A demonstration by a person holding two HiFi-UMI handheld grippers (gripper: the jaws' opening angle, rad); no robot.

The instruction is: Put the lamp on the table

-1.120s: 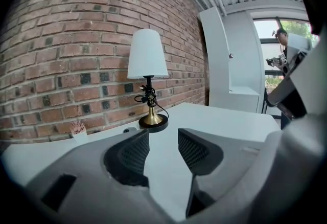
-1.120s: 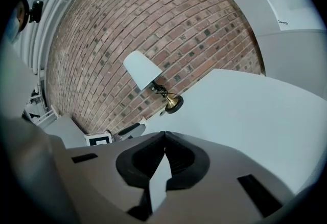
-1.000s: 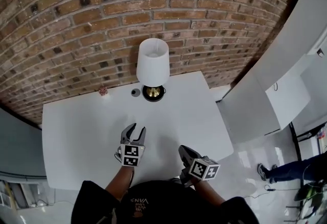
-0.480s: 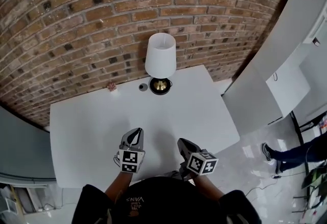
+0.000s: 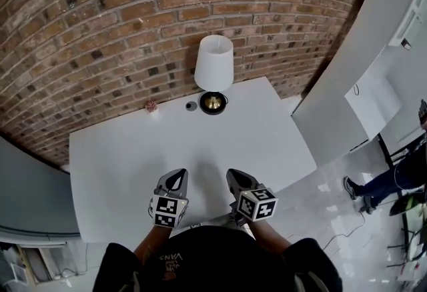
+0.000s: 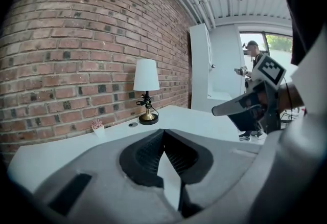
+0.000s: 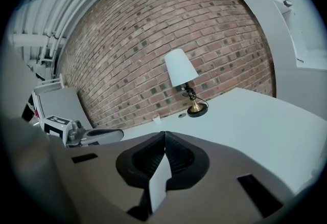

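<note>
A brick wall (image 5: 133, 31) backs a white worktop (image 5: 127, 164). The lamp (image 5: 214, 67) stands upright at the worktop's far edge. Over the near edge, my left gripper (image 5: 177, 177) has just closed, fingers pressed together on nothing. My right gripper (image 5: 235, 178) has its fingers pressed together, empty. A tiny pink plant (image 5: 151, 106) sits left of the lamp.

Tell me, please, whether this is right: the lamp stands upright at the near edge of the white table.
Only the place is wrong: the head view shows the lamp upright at the far edge of the white table, by the brick wall.
</note>
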